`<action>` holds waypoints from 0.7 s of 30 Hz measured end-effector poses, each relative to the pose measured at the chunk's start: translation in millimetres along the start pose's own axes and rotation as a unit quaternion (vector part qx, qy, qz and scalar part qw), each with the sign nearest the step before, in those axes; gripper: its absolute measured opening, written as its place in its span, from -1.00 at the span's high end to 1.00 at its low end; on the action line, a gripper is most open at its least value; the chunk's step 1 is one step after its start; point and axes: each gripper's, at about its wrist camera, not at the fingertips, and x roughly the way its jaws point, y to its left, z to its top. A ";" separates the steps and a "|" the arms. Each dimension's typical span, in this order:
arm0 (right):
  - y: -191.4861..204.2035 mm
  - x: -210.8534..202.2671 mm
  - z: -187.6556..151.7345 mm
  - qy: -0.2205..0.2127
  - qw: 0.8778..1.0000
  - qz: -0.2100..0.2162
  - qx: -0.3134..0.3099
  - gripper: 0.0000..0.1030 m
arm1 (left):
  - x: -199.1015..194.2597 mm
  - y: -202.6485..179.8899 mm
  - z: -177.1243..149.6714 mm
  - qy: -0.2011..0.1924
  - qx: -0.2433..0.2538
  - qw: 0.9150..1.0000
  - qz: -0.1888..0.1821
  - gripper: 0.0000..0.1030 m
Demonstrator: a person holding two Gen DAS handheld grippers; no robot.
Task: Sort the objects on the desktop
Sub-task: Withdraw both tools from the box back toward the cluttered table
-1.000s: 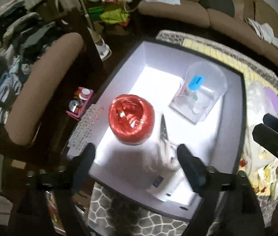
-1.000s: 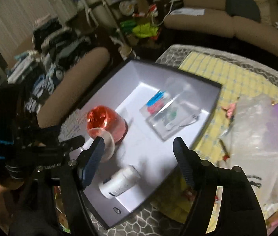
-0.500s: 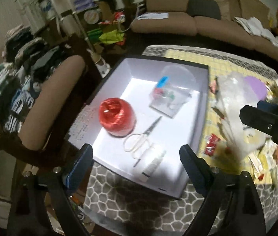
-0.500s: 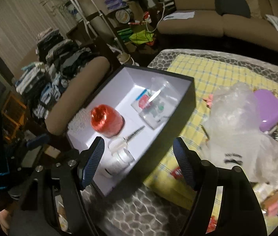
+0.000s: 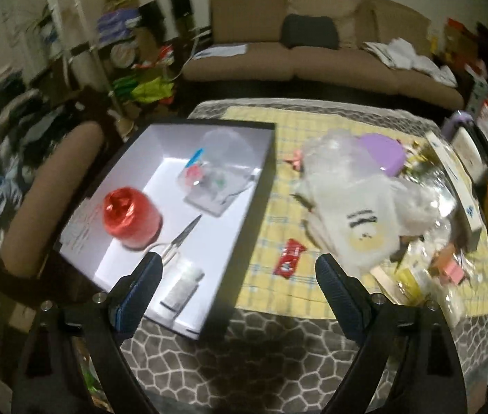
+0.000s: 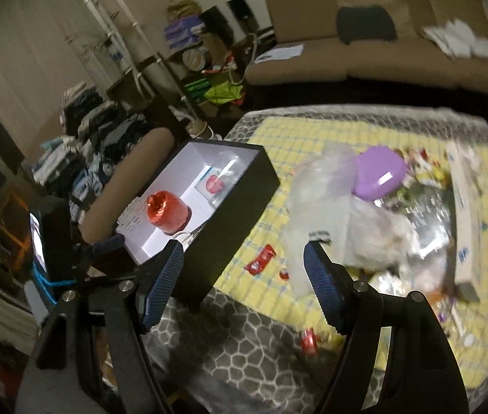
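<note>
A black box with a white inside stands on the table's left part. In it lie a red twine spool, scissors, a white bottle and a clear plastic case. My left gripper hangs open above the box's near right corner with nothing between its fingers. My right gripper is open and empty too, over the yellow cloth beside the box. A red wrapper lies on the cloth.
A crumpled clear bag, a purple lid, a long white box and small clutter cover the right of the table. A brown chair stands left of the box. A sofa is behind.
Both grippers have drawn back from over the box and shifted right, so the box looks smaller and more of the cluttered cloth shows. Both stayed open.
</note>
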 end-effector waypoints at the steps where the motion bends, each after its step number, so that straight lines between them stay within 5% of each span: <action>1: -7.6 -1.8 -1.5 0.008 1.000 0.012 0.016 -0.38 | -2.3 -4.7 0.4 -0.003 0.003 1.000 -0.003 -0.79; 11: -63.6 -14.9 -9.4 0.016 0.997 -0.027 0.065 -0.38 | 4.8 -39.3 9.8 -0.018 0.005 0.999 -0.041 -0.79; 21: -151.1 -26.3 -33.1 0.050 0.982 -0.101 0.152 -0.38 | 38.5 -85.8 19.1 -0.007 0.041 0.999 -0.016 -0.79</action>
